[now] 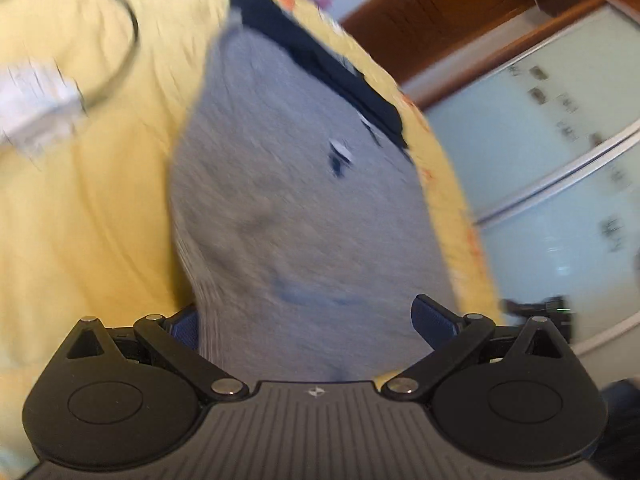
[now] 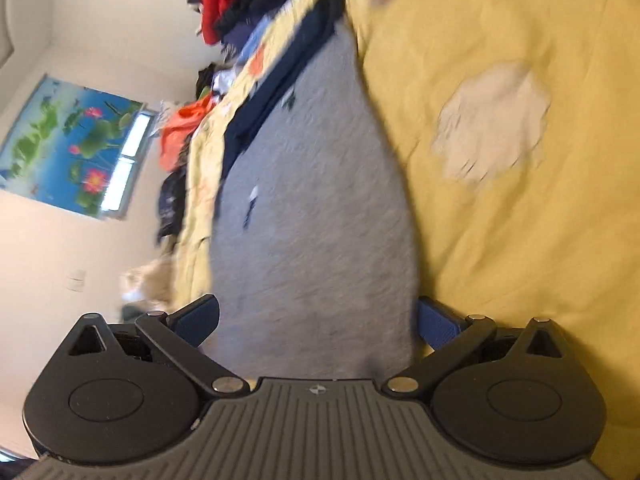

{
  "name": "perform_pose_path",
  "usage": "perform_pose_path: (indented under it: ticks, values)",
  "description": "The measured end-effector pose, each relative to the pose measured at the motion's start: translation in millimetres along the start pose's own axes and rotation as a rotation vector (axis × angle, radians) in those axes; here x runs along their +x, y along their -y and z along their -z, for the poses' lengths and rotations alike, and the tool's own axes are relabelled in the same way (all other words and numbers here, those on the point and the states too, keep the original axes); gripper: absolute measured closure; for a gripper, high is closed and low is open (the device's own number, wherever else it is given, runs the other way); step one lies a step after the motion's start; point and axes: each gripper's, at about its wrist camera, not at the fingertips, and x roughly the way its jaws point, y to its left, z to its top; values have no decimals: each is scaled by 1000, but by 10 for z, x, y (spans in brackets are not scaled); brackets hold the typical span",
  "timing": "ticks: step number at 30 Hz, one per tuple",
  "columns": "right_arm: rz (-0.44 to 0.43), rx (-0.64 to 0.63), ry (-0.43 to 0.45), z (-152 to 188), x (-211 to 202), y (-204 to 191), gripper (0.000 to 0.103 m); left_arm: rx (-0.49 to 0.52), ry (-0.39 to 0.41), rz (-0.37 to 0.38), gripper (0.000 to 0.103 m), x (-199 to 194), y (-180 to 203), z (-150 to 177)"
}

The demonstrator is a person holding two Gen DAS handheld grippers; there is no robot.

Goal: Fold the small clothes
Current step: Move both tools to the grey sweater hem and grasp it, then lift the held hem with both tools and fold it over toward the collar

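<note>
Grey knit garment with dark navy waistband (image 1: 304, 216), soft and heathered in texture, stretched out over a pale yellow quilted bedspread (image 1: 92, 216). Navy band at the far end; small white-and-navy label near the middle of the cloth. Both views blurred by motion.

Left gripper (image 1: 316, 320): 2 black fingers with ribbed blue pads (image 1: 434, 320), spread wide apart, grey cloth lying between them and reaching back to the ridged grey body. Contact between pads and cloth: cannot tell.

Right gripper (image 2: 316, 320): jaws likewise spread, blue textured pads (image 2: 438, 326) flanking the near edge of the same garment (image 2: 316, 216). Grip on the cloth not confirmed.

Left of the garment in the left view: crumpled white cloth (image 1: 36, 108) beside a thin dark looped strap (image 1: 120, 40), both on the bedspread. In the right view: ragged-edged white cloth (image 2: 492, 120) lying flat on the yellow surface (image 2: 520, 260), apart from the garment. Heap of red, black and blue clothes (image 2: 236, 4) at the far edge of the bed. Lotus poster (image 2: 72, 136) on the wall. Frosted glass wardrobe doors in brown wooden frames (image 1: 552, 140).
</note>
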Motion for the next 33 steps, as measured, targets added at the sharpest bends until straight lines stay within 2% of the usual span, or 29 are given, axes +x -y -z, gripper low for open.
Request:
perform_pose_path:
  ticks: [2,5,6,7,9,14,16,19,24,27,29,30,31,33]
  values:
    - [9,-13,-39,-16,72,-67,1,2,-10,3,0,6,14,-12]
    - [48,-43,-84,-7,139,-144,22,-12,-19,3,6,-14,1,-34]
    - [58,-65,-91,2,149,-162,30,-20,-20,4,12,-23,-8,-40]
    - [59,-77,-99,-8,142,-158,34,-33,-21,3,24,-27,-36,-59]
    - [58,-83,-109,14,160,-166,41,-65,-32,3,36,-47,-117,-65]
    - [25,-60,-105,2,158,-115,41,-75,-29,-5,51,-81,-212,-45]
    - [32,-64,-106,1,152,-113,44,-62,-42,-40,73,-66,-214,-47]
    - [32,-60,-109,-31,178,-106,45,-51,-50,-65,80,-69,-229,-48]
    - [20,-50,-107,-31,150,-63,44,-22,-68,-76,81,-40,-187,-41]
    - [18,-54,-107,-29,167,-75,45,2,-76,-107,93,-4,-155,-38]
    - [46,-76,-107,-20,169,-83,55,11,-77,-123,97,-4,-151,-36]
    - [71,-87,-114,-11,183,-81,74,20,-75,-129,98,-11,-145,-32]
    - [89,-86,-122,-4,201,-65,87,27,-72,-132,98,-16,-135,-29]
    - [71,-84,-106,16,192,-33,87,51,-55,-129,98,-46,-103,-20]
